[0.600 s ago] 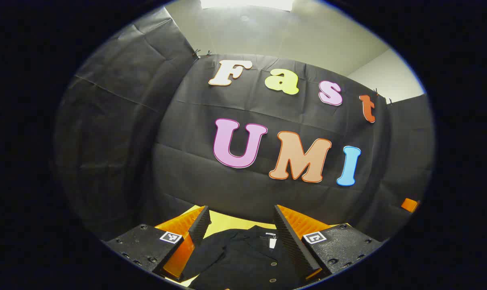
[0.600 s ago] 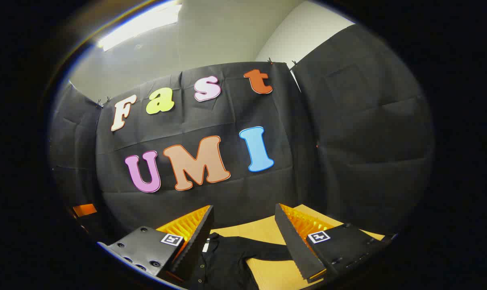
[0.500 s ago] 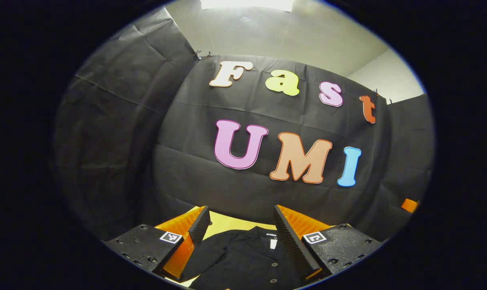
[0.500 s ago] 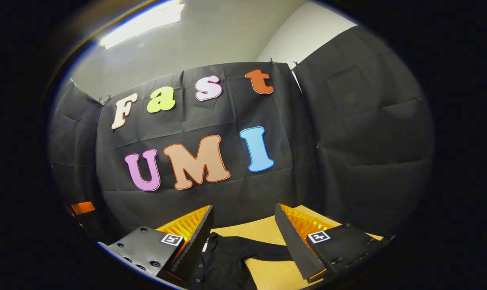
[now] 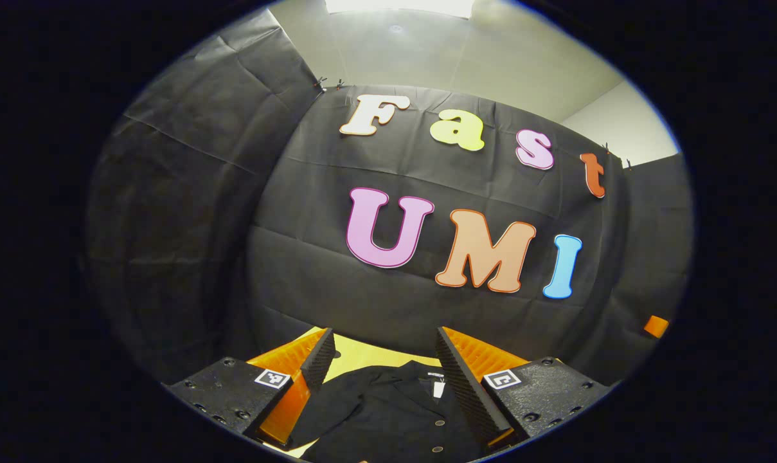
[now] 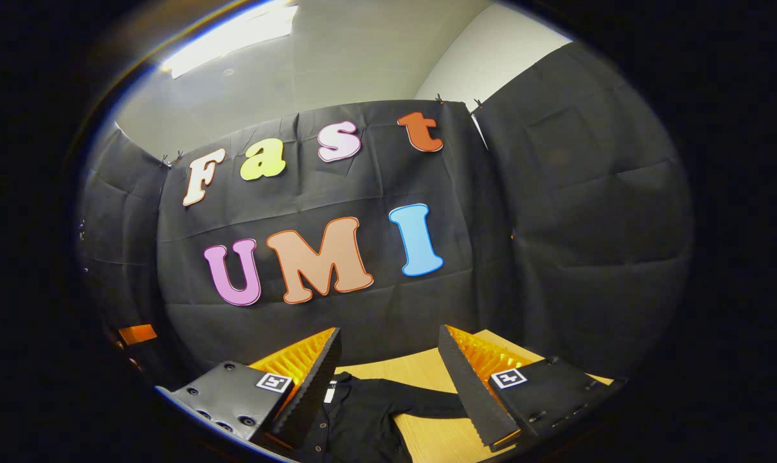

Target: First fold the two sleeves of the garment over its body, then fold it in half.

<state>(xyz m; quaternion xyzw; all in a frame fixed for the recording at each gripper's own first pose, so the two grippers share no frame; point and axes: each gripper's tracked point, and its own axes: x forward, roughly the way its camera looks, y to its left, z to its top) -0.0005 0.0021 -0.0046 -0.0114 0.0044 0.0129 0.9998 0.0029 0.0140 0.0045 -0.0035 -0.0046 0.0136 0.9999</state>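
1. Landmark = the black garment [image 5: 388,418], lying flat on the wood table [image 5: 362,354], front side up w/ buttons and a small white neck tag showing.
2. Left gripper [image 5: 382,354]: held above the garment, not touching it; jaws wide apart, nothing between them. Seen through the gap, the garment's collar and upper chest sit just below and ahead of the tips.
3. Right gripper [image 6: 388,354]: also above the garment, clear of the cloth; jaws spread wide, empty. In the right gripper view the garment [image 6: 362,418] lies low in the gap, nearer this gripper's left finger, w/ the table [image 6: 427,373] bare beyond it.
4. One sleeve [image 6: 420,404] runs out sideways from the garment's body toward the right gripper's right finger, flat on the wood, not folded over the body.
5. Hidden/cut off: garment's lower half and hem fall past the bottom edge in both views. In the left gripper view, the left finger covers part of one shoulder, so that sleeve's lie is hard to tell. Cloth is dark on dark; creases barely readable.
6. View diffs: left gripper view looks nearly straight down the garment's button line, collar centred. Right gripper view sees it from the side, w/ the outstretched sleeve and more bare wood beside the garment.
7. Small orange object [image 5: 655,326] far off to the side of the garment, by the booth wall; can't tell what it is.
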